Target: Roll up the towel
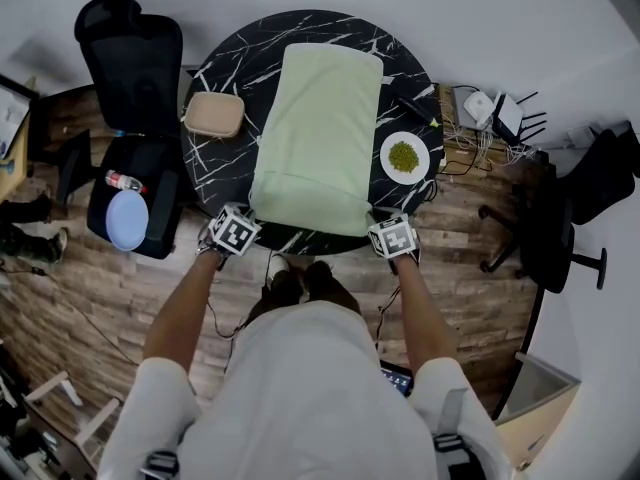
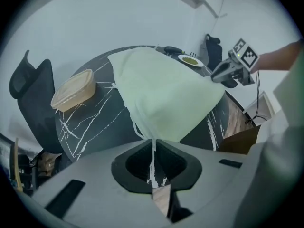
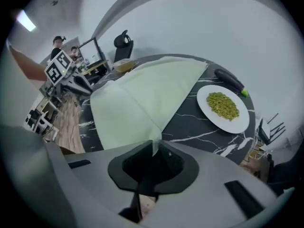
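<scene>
Gripping the near-left corner of the towel (image 1: 320, 118), the left gripper (image 2: 153, 145) has its jaws closed, with only a thin strip of pale green cloth pinched between the pads. The right gripper (image 3: 153, 148) holds the near-right corner in the same way, its jaws closed onto a small peak of the fabric. Both grippers sit at the near edge of the round black marbled tabletop (image 1: 225, 163), one at each side of the towel, and each points steeply downward. The towel lies lengthwise across the middle of the tabletop, its far end reaching close to the far rim. Its near end is drawn up toward the two held corners, and a crosswise fold line shows a short way back from that edge. A beige lidded container (image 1: 213, 114) rests on the tabletop just left of the towel. A white plate (image 1: 404, 178) carrying green food (image 1: 403, 155) rests just right of it, with a dark eggplant (image 3: 229, 81) beyond the plate. A black office chair (image 1: 135, 68) stands left of the tabletop, with a pale blue disc (image 1: 127, 219) on its seat.
</scene>
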Motion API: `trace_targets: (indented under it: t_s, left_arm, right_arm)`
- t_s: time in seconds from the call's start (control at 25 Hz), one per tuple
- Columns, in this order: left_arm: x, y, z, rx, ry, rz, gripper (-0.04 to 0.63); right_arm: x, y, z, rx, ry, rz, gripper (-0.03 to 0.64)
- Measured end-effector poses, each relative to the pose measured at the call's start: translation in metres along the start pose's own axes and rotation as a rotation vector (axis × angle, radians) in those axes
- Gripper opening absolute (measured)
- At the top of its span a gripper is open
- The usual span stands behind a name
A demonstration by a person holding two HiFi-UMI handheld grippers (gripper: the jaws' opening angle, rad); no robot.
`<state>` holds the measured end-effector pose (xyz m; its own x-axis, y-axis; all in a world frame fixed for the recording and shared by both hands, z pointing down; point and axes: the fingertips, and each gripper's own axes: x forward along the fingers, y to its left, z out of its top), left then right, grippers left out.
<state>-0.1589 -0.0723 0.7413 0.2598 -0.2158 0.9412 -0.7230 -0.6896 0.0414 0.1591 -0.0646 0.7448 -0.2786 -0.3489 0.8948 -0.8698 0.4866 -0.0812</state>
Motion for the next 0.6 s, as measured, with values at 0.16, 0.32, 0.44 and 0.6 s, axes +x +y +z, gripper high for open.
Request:
trace_targets:
  t_s: [0.16,0.32,0.44,0.6]
  left_arm:
    - [0.003,-0.003,-0.009,0.038,0.049,0.018,0.008]
    - [-0.001,-0.001,-0.028,0.036,0.099,0.024,0.008]
    - [-0.008,-0.001,-0.028,0.042,0.072,0.023,0.009]
    - [-0.018,-0.011,-0.007,0.2,-0.019,0.01,0.019]
  right_arm:
    - [-0.007,-0.004,0.035,-0.081,-0.11,-0.041,-0.005]
    - [-0.01,-0.019,0.053,-0.084,-0.161,-0.097,-0.005]
    - [-0.019,-0.021,0.047,-0.117,-0.15,-0.114,0.016]
    - [-0.039,0.028,0.027,-0.45,-0.13,-0.058,0.103]
